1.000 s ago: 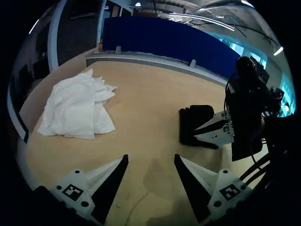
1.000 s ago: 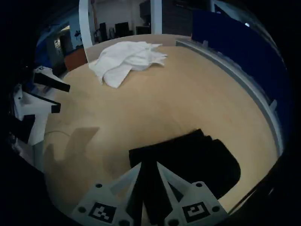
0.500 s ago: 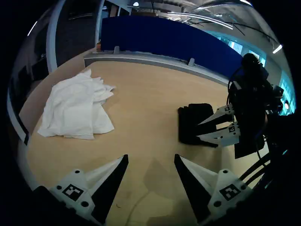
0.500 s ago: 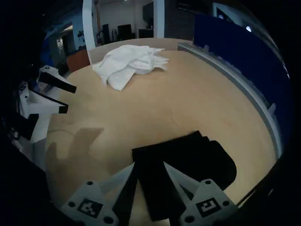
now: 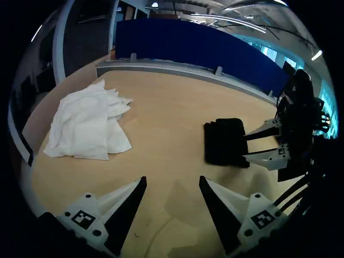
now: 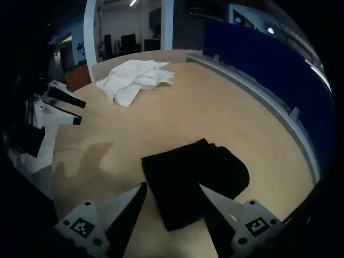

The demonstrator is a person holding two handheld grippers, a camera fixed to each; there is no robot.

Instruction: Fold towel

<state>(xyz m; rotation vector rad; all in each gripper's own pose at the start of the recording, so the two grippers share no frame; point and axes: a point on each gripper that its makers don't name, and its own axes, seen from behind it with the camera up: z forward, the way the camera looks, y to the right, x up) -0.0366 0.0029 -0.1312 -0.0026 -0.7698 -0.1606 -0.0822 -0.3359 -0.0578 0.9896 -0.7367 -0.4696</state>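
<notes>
A black folded towel (image 5: 223, 142) lies flat on the wooden table (image 5: 172, 99), right of the middle. A crumpled white towel (image 5: 86, 124) sits at the far left. My left gripper (image 5: 172, 189) hovers open over bare wood, apart from both towels. My right gripper (image 5: 251, 147) is open at the black towel's right edge, its fingers level with the table. In the right gripper view the black towel (image 6: 193, 178) lies just ahead of my open right gripper (image 6: 172, 189), nothing pinched. The white towel (image 6: 131, 79) is far across, and the left gripper (image 6: 81, 112) stands open at the left.
A blue partition (image 5: 193, 43) with a grey rail runs along the table's far edge, also seen as the partition (image 6: 258, 56) on the right. A thin cable (image 6: 64, 150) lies on the wood near the left gripper. Bare wood (image 6: 193, 107) stretches between the two towels.
My right gripper, shut on the black towel a second ago, has opened, let it go and drawn back a little. The left gripper and white towel have not moved.
</notes>
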